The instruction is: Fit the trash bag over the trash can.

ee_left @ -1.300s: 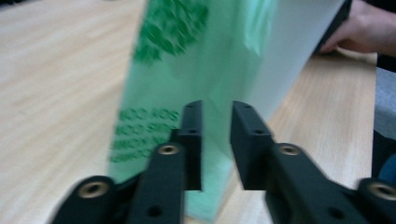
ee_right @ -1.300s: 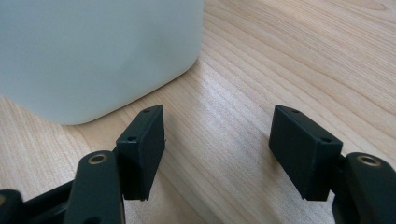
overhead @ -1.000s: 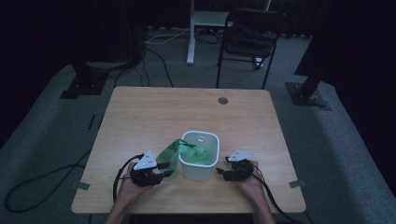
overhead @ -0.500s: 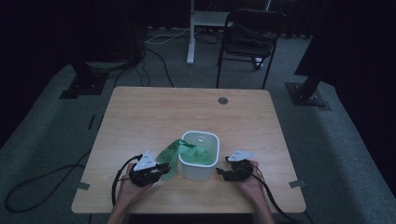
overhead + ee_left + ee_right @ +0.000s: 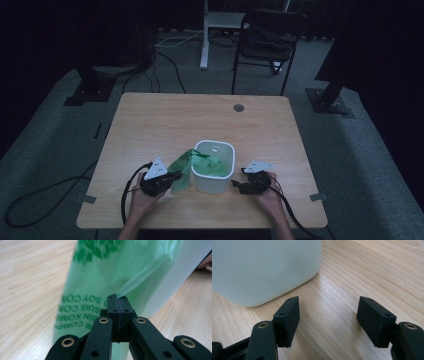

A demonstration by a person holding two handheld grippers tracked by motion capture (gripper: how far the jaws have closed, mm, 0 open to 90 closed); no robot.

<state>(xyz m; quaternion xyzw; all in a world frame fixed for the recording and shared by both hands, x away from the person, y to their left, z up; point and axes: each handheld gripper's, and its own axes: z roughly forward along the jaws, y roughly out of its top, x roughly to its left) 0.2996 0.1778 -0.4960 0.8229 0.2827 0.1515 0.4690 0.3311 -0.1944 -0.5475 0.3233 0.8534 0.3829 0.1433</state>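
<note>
A small white bin (image 5: 223, 181) stands near the table's front edge. A translucent green bag (image 5: 182, 172) with printed leaves and lettering lies partly inside it and hangs over its left rim. My left gripper (image 5: 175, 176) is at the bag's hanging part. In the left gripper view its jaws (image 5: 118, 298) have just been closing and now meet, pinching a fold of the green bag (image 5: 100, 272) in front of the bin's wall (image 5: 180, 272). My right gripper (image 5: 235, 184) rests right of the bin. Its jaws (image 5: 328, 307) stand open over bare wood, close beside the bin (image 5: 262, 265).
The wooden table (image 5: 165, 125) has a round grommet (image 5: 238, 107) near its far edge. Beyond it stand a black chair (image 5: 267, 35) and a white post (image 5: 204, 35). Cables run over the floor at the left, and dark stand bases sit at both sides.
The left gripper has shifted slightly at the bag's hanging edge. The right gripper and the bin have kept still.
</note>
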